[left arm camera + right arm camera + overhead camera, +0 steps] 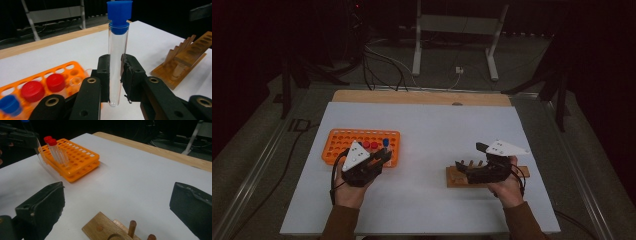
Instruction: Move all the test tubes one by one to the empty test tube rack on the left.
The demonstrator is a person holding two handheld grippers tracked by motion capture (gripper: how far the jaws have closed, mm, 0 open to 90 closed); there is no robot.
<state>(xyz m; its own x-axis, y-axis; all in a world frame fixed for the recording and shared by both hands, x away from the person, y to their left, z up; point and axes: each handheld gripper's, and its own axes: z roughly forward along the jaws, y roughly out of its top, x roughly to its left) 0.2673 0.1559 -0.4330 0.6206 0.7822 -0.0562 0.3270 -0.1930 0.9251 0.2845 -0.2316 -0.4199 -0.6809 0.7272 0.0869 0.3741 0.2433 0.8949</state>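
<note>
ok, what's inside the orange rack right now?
The orange rack holds two red-capped tubes and a blue-capped tube; most holes look empty. Tube bottoms are hidden inside the rack.

surface: white table [427, 130] | on it: orange tube rack [343, 138]; wooden rack [453, 176]

The high view looks down from above; both gripper views sit low, sharing the orange plastic tube rack [37, 85] at upper left of the right gripper view.

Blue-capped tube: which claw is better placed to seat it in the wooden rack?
Left. The left claw is shut on the blue-capped tube, upright and off the orange rack. The right claw is open and empty, over the wooden rack.
</note>
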